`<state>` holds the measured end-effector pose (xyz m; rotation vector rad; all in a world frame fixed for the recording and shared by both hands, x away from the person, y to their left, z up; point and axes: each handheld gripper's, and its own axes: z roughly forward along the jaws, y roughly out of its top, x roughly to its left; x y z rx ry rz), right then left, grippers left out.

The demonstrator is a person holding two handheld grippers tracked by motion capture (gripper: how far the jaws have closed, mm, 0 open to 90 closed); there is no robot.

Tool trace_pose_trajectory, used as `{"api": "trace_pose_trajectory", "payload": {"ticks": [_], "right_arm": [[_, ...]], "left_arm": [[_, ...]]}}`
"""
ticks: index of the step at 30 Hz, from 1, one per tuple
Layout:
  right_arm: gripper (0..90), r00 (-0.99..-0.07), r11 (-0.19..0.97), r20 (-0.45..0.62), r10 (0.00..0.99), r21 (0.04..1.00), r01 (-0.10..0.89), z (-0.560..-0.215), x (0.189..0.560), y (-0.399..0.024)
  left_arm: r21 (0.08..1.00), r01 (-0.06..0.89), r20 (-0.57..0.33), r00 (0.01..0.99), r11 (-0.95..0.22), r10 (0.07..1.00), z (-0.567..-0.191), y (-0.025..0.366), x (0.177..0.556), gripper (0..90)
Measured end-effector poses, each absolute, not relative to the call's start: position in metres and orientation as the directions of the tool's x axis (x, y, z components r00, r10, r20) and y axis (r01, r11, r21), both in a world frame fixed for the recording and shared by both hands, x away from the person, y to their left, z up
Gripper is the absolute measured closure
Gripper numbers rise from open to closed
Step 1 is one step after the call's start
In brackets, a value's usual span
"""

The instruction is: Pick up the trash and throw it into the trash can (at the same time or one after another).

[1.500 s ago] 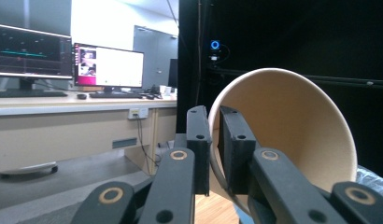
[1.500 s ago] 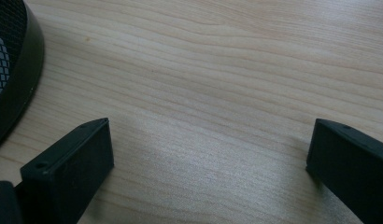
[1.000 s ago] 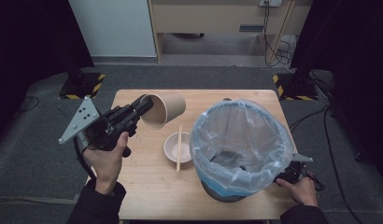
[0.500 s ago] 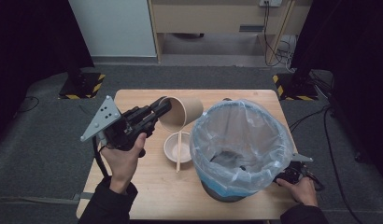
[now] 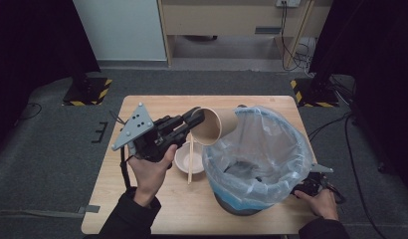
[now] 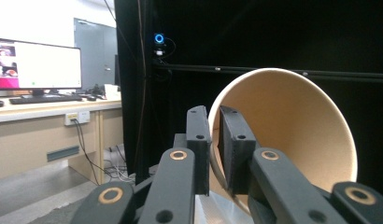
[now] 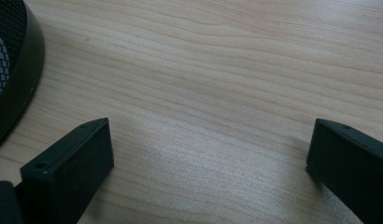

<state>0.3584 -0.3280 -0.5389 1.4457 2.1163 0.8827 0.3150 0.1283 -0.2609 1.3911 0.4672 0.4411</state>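
A brown paper cup (image 5: 219, 124) lies tipped on its side in the air, its mouth toward my left gripper (image 5: 197, 117) and its base over the near-left rim of the bag-lined bin (image 5: 291, 134). The left gripper is shut on the cup's rim; in the left gripper view the cup wall (image 6: 292, 126) is pinched between the two black jaws of that gripper (image 6: 214, 114). My right gripper (image 5: 305, 189) rests low on the table at the bin's right side. Its jaws stand wide open over bare wood, with nothing in the gap of the gripper (image 7: 208, 140).
A small white bowl (image 5: 182, 158) with a wooden stick (image 5: 190, 162) across it sits on the wooden table (image 5: 142, 209), just left of the bin. The bin's black mesh base (image 7: 14, 60) is close to the right gripper. Dark items lie inside the bag.
My left gripper has carried the cup rightward, from left of the bowl to the bin's rim. The right hand has stayed put.
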Motion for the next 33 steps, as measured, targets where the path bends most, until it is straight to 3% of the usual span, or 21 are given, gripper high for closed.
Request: {"api": "trace_pose_trajectory", "payload": {"ticks": [20,28,31,33], "right_arm": [[0.7,-0.366,0.255,0.006,0.931,0.708,0.659,-0.539,0.358,-0.328],[0.7,-0.366,0.255,0.006,0.931,0.708,0.659,-0.539,0.358,-0.328],[0.7,-0.367,0.256,0.005,0.93,0.708,0.658,-0.539,0.358,-0.328],[0.7,-0.368,0.256,0.005,0.93,0.708,0.658,-0.539,0.358,-0.328]], "left_arm": [[0.997,0.065,-0.077,0.877,0.041,0.474,-0.286,0.08,0.327,81.5],[0.998,0.053,-0.063,0.887,0.034,0.457,-0.291,0.076,0.33,66.6],[0.998,0.041,-0.063,0.884,0.057,0.463,-0.289,0.083,0.329,62.5],[0.997,0.026,-0.06,0.872,0.076,0.485,-0.285,0.096,0.329,55.1]]}}
